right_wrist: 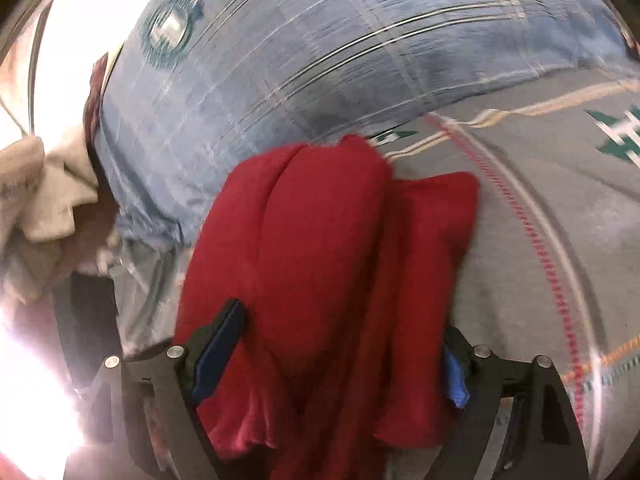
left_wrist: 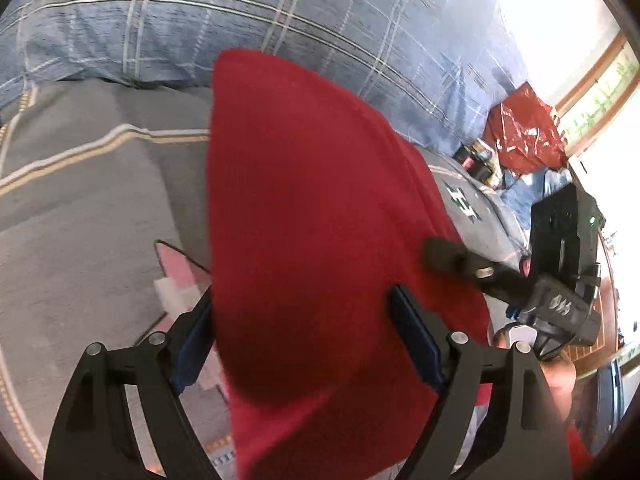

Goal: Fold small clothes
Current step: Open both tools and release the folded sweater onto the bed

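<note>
A red garment [left_wrist: 312, 208] lies folded lengthwise on a grey patterned blanket [left_wrist: 80, 240]. In the left wrist view it fills the space between the wide-spread jaws of my left gripper [left_wrist: 304, 336] and hides part of the left pad. In the right wrist view the same red garment [right_wrist: 320, 240] shows as two stacked folds with a loose hem near the camera. It runs between the spread jaws of my right gripper [right_wrist: 340, 332], and the pads do not squeeze it. One of the right gripper's fingers [left_wrist: 440, 254] rests over the garment's right edge.
A blue plaid pillow [left_wrist: 240, 20] [right_wrist: 320, 40] bulges behind the garment. A red plastic bag [left_wrist: 520, 136] and small items lie at the far right by a bright window. Beige cloth [right_wrist: 44, 192] is heaped at the left. A hand [left_wrist: 560, 376] holds the right gripper.
</note>
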A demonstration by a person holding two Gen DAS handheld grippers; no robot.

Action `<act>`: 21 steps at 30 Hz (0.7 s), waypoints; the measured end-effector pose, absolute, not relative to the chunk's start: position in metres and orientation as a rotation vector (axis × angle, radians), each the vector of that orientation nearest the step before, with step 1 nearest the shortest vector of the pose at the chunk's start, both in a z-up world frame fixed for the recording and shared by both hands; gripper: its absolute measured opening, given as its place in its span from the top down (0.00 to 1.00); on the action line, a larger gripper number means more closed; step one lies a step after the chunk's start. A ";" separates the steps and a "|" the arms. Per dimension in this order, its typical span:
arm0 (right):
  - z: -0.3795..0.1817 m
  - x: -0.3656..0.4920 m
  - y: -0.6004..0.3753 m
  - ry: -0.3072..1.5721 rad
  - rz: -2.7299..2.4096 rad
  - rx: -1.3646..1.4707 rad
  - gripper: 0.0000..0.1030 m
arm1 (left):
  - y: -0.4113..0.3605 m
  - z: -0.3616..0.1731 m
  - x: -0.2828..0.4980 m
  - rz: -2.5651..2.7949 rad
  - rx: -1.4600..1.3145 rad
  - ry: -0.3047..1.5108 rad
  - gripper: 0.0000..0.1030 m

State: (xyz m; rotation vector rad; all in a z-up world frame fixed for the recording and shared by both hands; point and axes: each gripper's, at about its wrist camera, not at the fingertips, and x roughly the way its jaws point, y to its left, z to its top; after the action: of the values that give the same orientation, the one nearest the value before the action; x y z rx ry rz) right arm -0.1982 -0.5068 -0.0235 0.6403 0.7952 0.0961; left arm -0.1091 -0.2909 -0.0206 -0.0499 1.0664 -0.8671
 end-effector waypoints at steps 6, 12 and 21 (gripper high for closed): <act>0.006 -0.206 -0.484 0.753 0.052 0.478 0.66 | -0.285 -0.001 -0.120 -0.852 -0.027 1.025 0.41; 0.043 -0.225 -0.456 0.713 0.099 0.434 0.66 | -0.251 0.045 -0.149 -0.835 -0.033 0.944 0.42; 0.018 -0.230 -0.403 0.805 0.189 0.459 0.62 | -0.200 0.018 -0.169 -0.711 -0.018 1.032 0.41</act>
State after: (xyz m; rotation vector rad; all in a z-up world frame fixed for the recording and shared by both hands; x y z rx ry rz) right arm -0.2301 -0.4032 0.0179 0.4586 0.8051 0.1887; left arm -0.1689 -0.1997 0.0176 -0.0183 1.0321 -0.7110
